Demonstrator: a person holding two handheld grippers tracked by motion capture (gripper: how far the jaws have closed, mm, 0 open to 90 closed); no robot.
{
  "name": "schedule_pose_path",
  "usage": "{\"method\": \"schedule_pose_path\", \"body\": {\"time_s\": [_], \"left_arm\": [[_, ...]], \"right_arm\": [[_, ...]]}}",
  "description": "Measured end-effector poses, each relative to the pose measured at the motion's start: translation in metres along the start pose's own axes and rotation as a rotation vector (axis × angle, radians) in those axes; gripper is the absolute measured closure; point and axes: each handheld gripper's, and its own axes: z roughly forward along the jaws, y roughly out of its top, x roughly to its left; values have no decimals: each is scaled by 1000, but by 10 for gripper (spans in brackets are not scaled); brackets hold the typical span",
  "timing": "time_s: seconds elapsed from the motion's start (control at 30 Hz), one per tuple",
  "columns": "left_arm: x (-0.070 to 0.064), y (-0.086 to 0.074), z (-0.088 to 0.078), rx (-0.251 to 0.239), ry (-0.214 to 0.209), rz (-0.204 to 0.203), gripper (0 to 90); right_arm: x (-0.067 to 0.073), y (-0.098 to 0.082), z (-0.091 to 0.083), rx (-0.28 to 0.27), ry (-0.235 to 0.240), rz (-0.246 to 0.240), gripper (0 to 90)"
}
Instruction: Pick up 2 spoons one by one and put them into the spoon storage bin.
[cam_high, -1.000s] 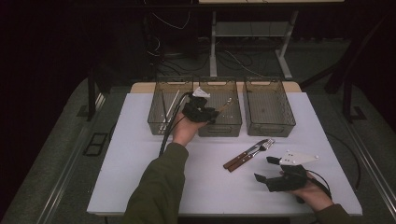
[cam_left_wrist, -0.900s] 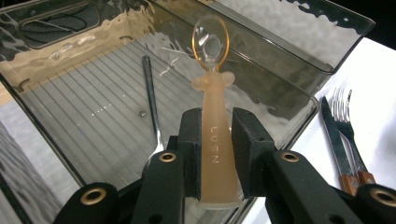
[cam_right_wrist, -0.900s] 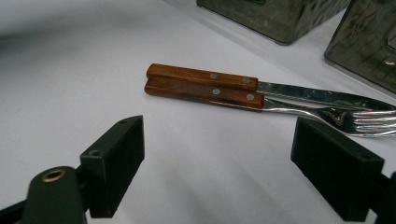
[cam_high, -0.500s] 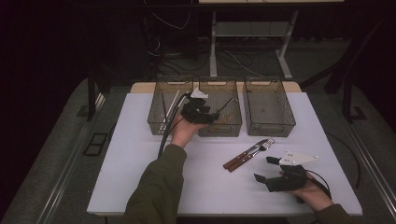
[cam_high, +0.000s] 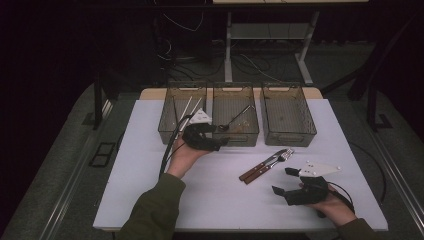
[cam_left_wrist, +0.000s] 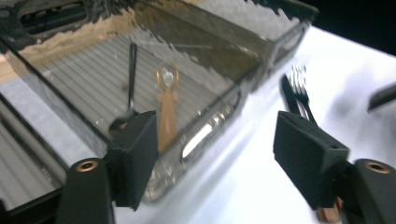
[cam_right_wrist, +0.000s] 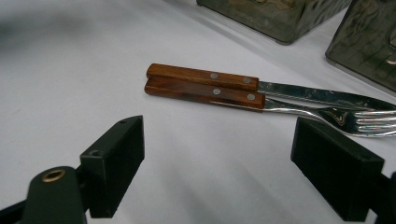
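high view: dim room, black surround, only the white table (cam_high: 150, 165) lit from overhead, soft shadows. left gripper view: motion-blurred, glare streaks on the clear bin (cam_left_wrist: 210, 135). right gripper view: wooden handles (cam_right_wrist: 205, 86) sharp, far edges soft.

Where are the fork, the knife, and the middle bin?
fork (cam_right_wrist: 373, 122), right gripper view, on its tines.
knife (cam_right_wrist: 203, 76), right gripper view, on its wooden handle.
middle bin (cam_high: 235, 137), high view, on its near wall.
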Motion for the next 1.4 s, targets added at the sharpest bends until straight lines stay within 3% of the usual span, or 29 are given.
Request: {"method": "schedule_pose_path", "body": {"time_s": [0.2, 0.43, 0.67, 1.1, 1.2, 1.4], "left_arm": [[-11, -20, -15, -1, -27, 2, 244], [-28, -36, -32, 6, -43, 44, 201], [-37, -59, -55, -14, -38, 49, 155], [-39, -100, -80, -24, -46, 59, 71], [-35, -105, -82, -20, -40, 83, 24], [-25, -114, -85, -12, -22, 34, 0]], "right_arm": [[-1, 0, -2, -9, -5, 16, 176], [-2, -2, -6, -20, -4, 10, 176], [-1, -1, -5, -22, -2, 8, 175], [-3, -2, -5, -16, -11, 9, 176], [-3, -2, -6, -18, -15, 9, 175], [-5, -2, -6, -15, -28, 19, 175]]}}
